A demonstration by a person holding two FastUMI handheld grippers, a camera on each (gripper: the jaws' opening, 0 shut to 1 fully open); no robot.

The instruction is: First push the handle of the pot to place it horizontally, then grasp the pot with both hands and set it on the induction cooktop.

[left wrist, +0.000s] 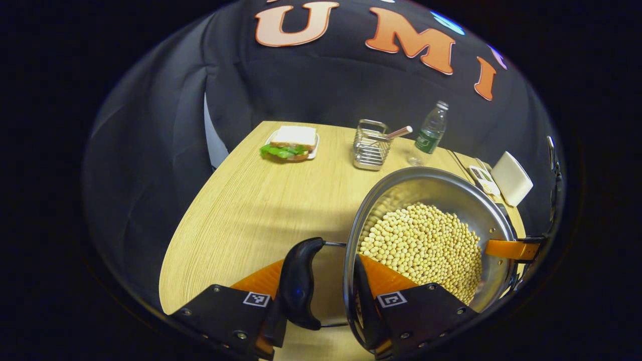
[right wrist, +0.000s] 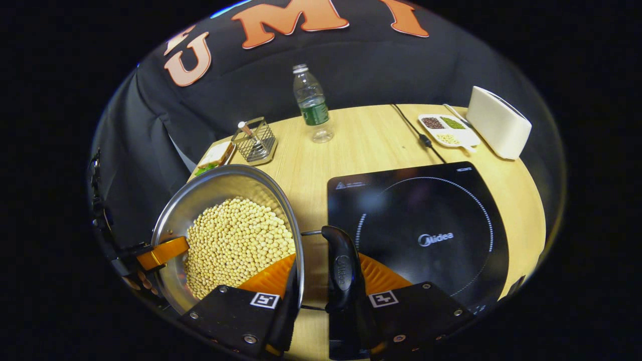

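Note:
A steel pot (left wrist: 451,188) full of pale soybeans (left wrist: 426,250) hangs between both grippers. My left gripper (left wrist: 323,286) is shut on its near black side handle (left wrist: 298,281), one finger outside the handle and the other inside the rim. On the far rim the other gripper (left wrist: 511,249) holds on. My right gripper (right wrist: 321,286) is likewise shut on the opposite black handle (right wrist: 343,271) and the rim of the pot (right wrist: 220,178), with the left gripper (right wrist: 163,252) across the beans. The black induction cooktop (right wrist: 426,210) lies just right of the pot.
On the wooden table (left wrist: 251,200) stand a sandwich on a plate (left wrist: 291,143), a wire basket with a utensil (left wrist: 371,145) and a water bottle (right wrist: 312,103). A white toaster (right wrist: 499,123), a sectioned dish of beans (right wrist: 444,129) and a black cord (right wrist: 416,133) sit behind the cooktop.

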